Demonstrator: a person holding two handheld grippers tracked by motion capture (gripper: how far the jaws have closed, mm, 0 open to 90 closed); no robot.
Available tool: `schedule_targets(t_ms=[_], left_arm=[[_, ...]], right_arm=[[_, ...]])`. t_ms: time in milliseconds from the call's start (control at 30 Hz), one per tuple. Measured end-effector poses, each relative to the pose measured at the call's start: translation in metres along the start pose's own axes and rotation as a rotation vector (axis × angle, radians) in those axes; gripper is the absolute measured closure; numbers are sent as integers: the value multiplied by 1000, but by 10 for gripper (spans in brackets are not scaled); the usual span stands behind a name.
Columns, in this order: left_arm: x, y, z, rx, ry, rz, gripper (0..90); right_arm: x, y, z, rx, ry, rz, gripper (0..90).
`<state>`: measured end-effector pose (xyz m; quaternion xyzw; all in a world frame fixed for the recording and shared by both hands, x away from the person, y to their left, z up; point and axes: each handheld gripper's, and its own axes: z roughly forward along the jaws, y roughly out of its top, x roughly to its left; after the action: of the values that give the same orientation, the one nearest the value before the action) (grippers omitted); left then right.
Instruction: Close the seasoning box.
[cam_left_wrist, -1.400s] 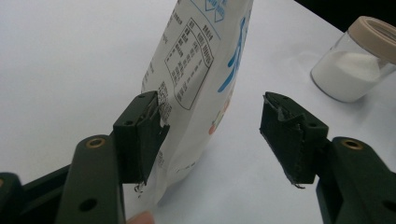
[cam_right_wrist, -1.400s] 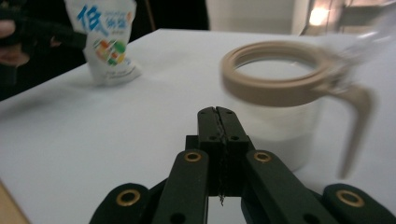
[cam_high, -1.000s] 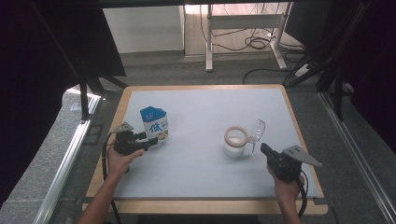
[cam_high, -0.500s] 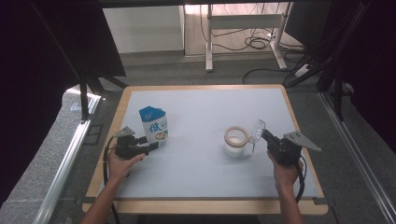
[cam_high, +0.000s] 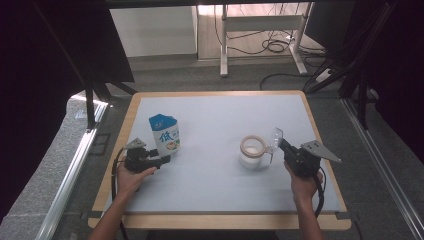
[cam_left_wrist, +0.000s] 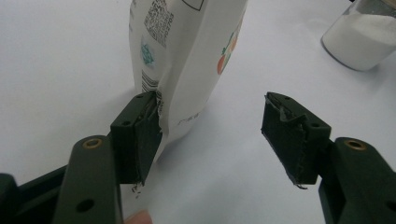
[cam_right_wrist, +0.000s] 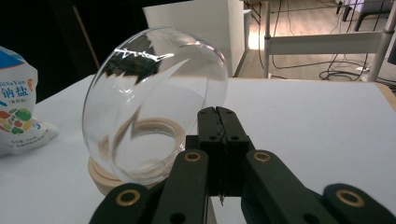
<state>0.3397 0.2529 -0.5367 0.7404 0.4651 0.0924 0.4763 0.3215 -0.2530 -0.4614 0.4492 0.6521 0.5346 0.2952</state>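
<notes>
The right hand-held gripper, clamped on the glass lid, should lift it clear; the left hand-held gripper stands apart around the salt bag.

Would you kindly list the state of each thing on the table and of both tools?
Salt pouch: upright, sealed top, between the left tool's jaws, one pad touching its edge.
Jar: upright, open, white powder inside, wooden rim.
Clear lid: off the jar, tilted beside it, pinched at its edge.
Left tool: open.
Right tool: shut on the clear lid.
</notes>
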Motion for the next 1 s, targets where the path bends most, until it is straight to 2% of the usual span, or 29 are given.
schedule_targets(t_ms=[333,500,567,733,1000], left_arm=[[2,-3,2,6,-2,-4,367],[2,-4,3,12,-2,-9,367],[1,-5,3,13,-2,-12,367],[2,-6,4,16,-2,-10,367],[1,-7,5,20,-2,-6,367]], right_arm=[[7,1,3,7,6,-21,898],[11,6,13,11,24,-25,898],[15,6,18,21,45,-23,898],[28,5,28,57,95,-59,898],[35,6,28,84,150,-82,898]])
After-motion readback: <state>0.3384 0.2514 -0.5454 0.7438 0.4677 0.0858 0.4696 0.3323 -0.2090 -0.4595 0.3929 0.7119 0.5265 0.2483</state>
